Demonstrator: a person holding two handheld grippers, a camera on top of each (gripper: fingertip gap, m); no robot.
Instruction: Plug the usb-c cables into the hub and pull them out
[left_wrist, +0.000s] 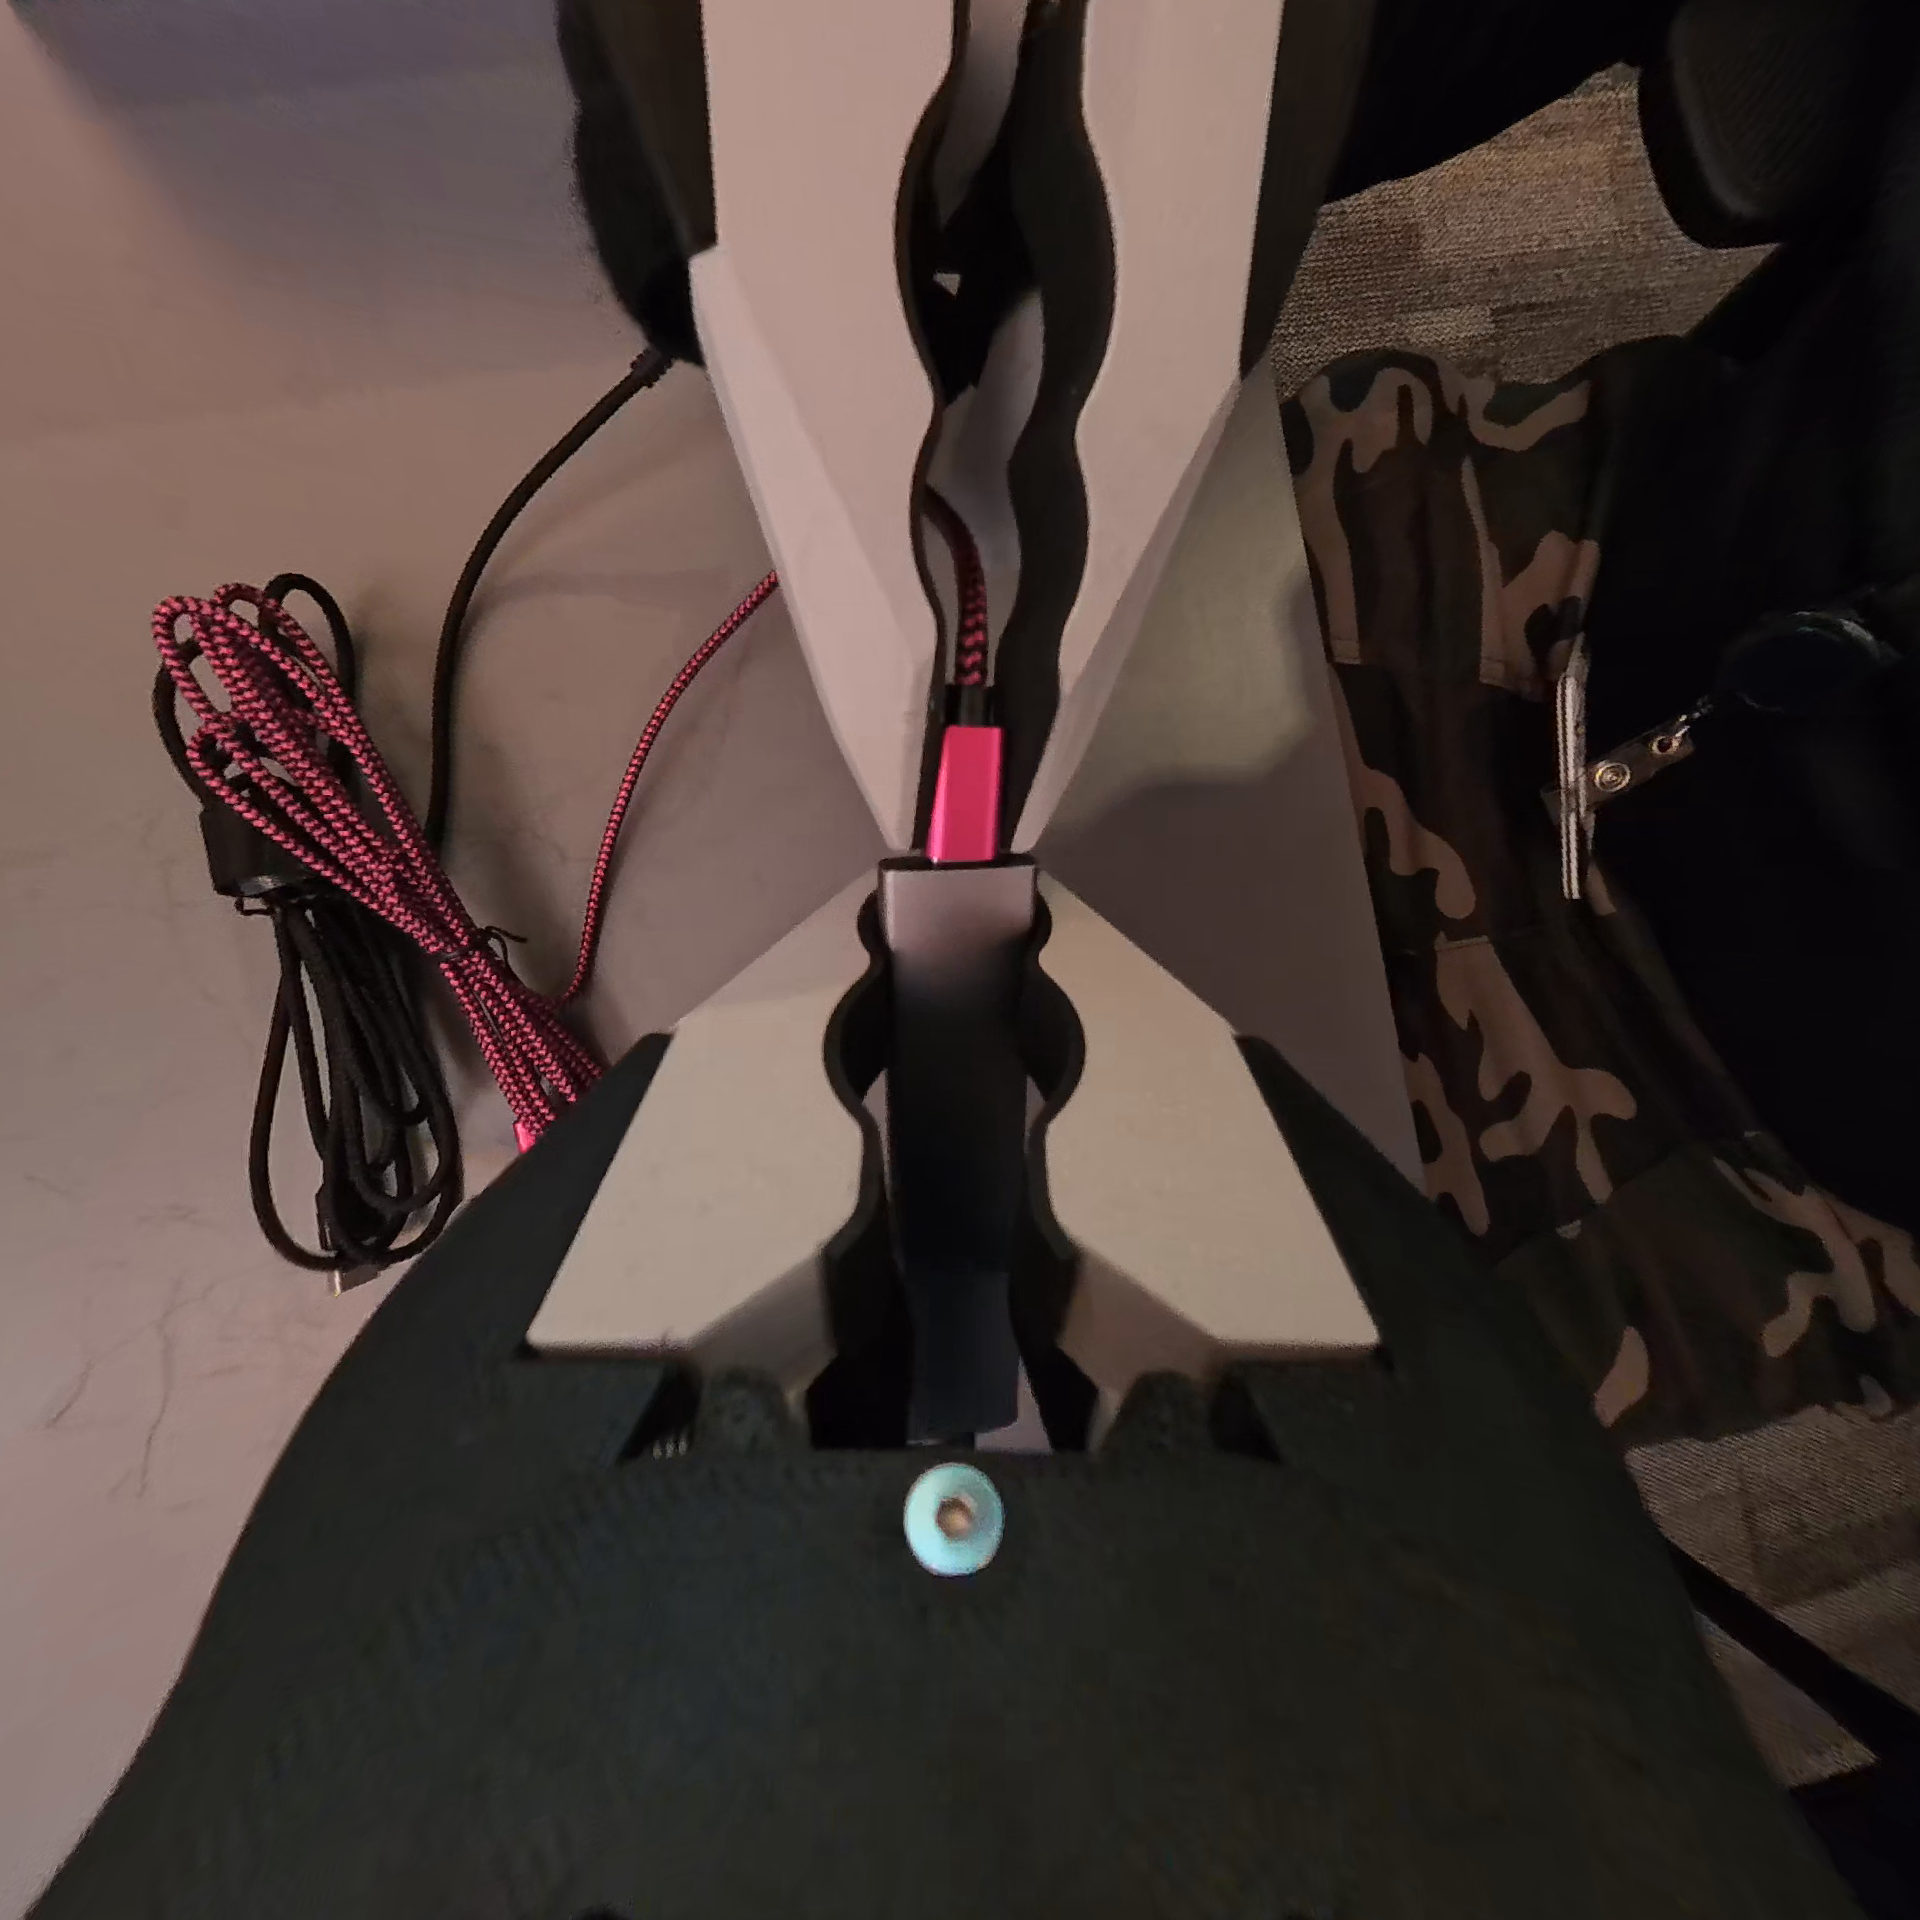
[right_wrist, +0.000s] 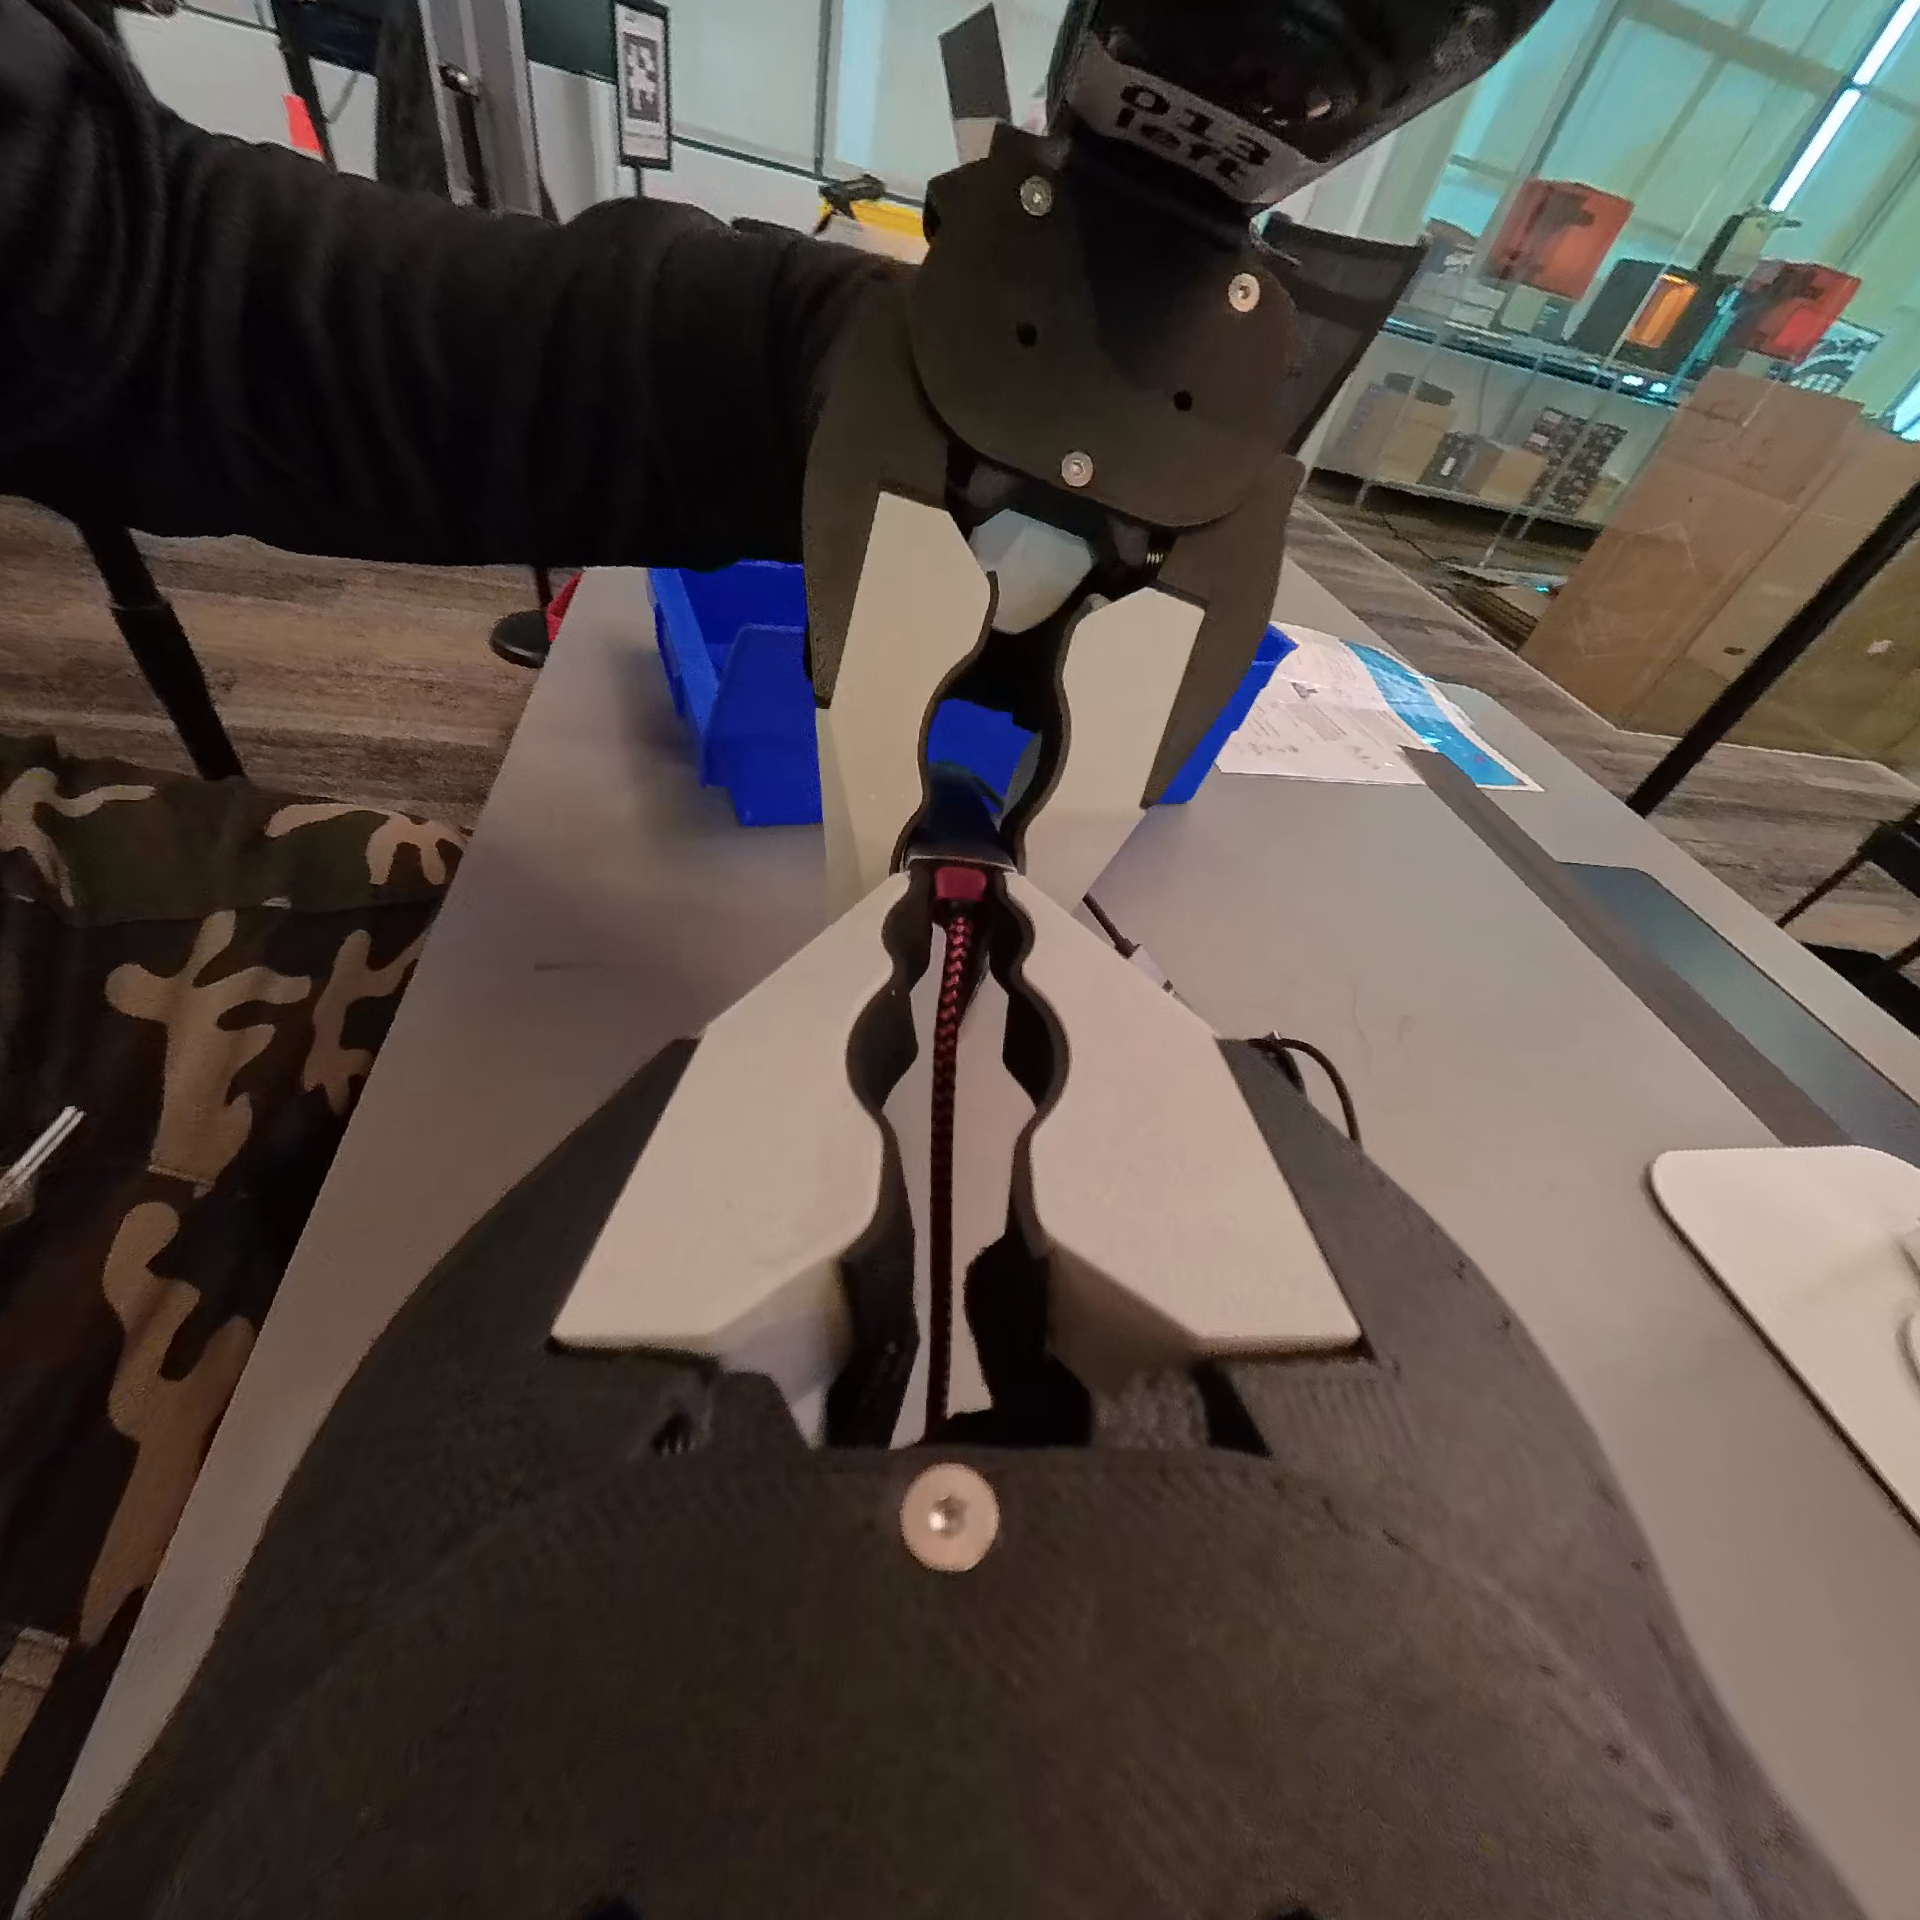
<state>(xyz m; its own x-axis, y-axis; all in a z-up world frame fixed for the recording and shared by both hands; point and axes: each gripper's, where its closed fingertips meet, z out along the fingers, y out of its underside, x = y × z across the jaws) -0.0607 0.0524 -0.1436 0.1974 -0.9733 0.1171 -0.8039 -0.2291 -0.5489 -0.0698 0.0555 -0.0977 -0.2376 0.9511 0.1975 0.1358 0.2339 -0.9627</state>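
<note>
Clamped in the left hand-held gripper (left_wrist: 958, 914) is the hub (left_wrist: 956, 1039); the pink plug (left_wrist: 966, 795) is pinched by the right hand-held gripper (right_wrist: 951, 894) above the counter (right_wrist: 1403, 987).

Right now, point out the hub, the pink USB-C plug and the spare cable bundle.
hub (left_wrist: 956, 997): left wrist view, on its grey top face between the fingers.
pink USB-C plug (left_wrist: 966, 795): left wrist view, on the plug's metal shell.
spare cable bundle (left_wrist: 343, 883): left wrist view, on the coiled pink-and-black braid.
</note>
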